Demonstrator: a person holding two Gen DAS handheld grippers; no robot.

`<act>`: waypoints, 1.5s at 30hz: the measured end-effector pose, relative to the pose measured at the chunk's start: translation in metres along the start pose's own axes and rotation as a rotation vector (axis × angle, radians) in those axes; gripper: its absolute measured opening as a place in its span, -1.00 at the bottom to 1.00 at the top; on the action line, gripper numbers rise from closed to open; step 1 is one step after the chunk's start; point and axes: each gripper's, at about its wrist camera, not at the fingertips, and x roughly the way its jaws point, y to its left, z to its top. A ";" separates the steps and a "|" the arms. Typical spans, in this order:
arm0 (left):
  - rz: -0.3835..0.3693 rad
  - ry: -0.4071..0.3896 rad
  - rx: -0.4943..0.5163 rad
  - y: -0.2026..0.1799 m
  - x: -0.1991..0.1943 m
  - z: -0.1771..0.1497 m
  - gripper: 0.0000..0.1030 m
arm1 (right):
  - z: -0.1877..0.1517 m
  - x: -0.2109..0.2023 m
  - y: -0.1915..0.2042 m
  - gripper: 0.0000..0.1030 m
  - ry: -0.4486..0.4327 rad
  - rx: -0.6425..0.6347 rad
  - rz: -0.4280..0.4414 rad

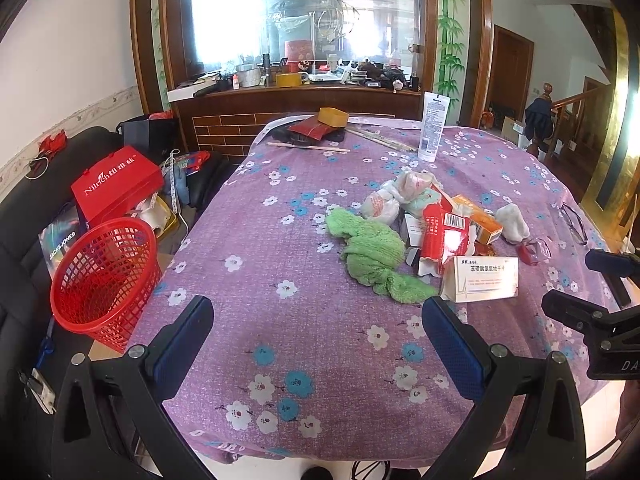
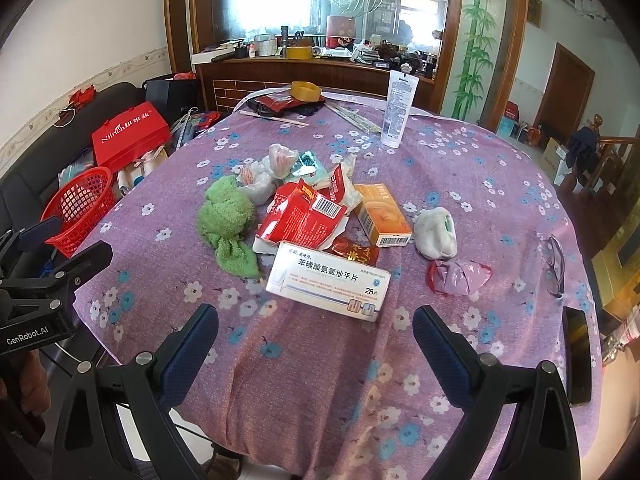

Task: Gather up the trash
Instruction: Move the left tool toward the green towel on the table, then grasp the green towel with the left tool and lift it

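Both hand-held grippers, left [image 1: 318, 320] and right [image 2: 316, 328], wide open over the desk [image 2: 320, 380], pill box [image 2: 328, 278] nearest: probably light, stiff, crushable, so pinch across narrow sides.

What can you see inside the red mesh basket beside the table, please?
The red mesh basket looks empty in the left wrist view; through its mesh only dark floor shows. Its far inner side is hidden.
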 end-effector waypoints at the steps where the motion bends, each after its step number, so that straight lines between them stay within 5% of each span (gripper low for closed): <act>1: -0.001 0.002 0.000 0.001 0.000 0.000 1.00 | 0.000 0.001 -0.001 0.88 0.006 0.001 0.000; 12: -0.115 0.131 -0.016 -0.012 0.050 0.035 0.97 | -0.004 0.012 -0.018 0.11 0.042 0.073 0.091; 20: -0.195 0.334 -0.132 -0.025 0.137 0.057 0.91 | -0.003 0.011 -0.039 0.10 0.044 0.139 0.143; 25: -0.213 0.388 -0.152 -0.030 0.175 0.061 0.54 | 0.005 0.022 -0.060 0.10 0.061 0.175 0.206; 27: -0.213 0.417 -0.159 -0.032 0.187 0.059 0.08 | 0.010 0.028 -0.066 0.10 0.065 0.194 0.250; 28: -0.217 0.427 -0.168 -0.032 0.190 0.059 0.09 | 0.016 0.034 -0.069 0.10 0.071 0.204 0.278; 38: -0.233 0.364 -0.158 -0.023 0.151 0.045 -0.04 | 0.064 0.106 -0.068 0.08 0.143 0.139 0.366; 45: -0.220 0.314 -0.157 -0.014 0.119 0.038 -0.04 | 0.085 0.164 -0.062 -0.27 0.223 0.074 0.364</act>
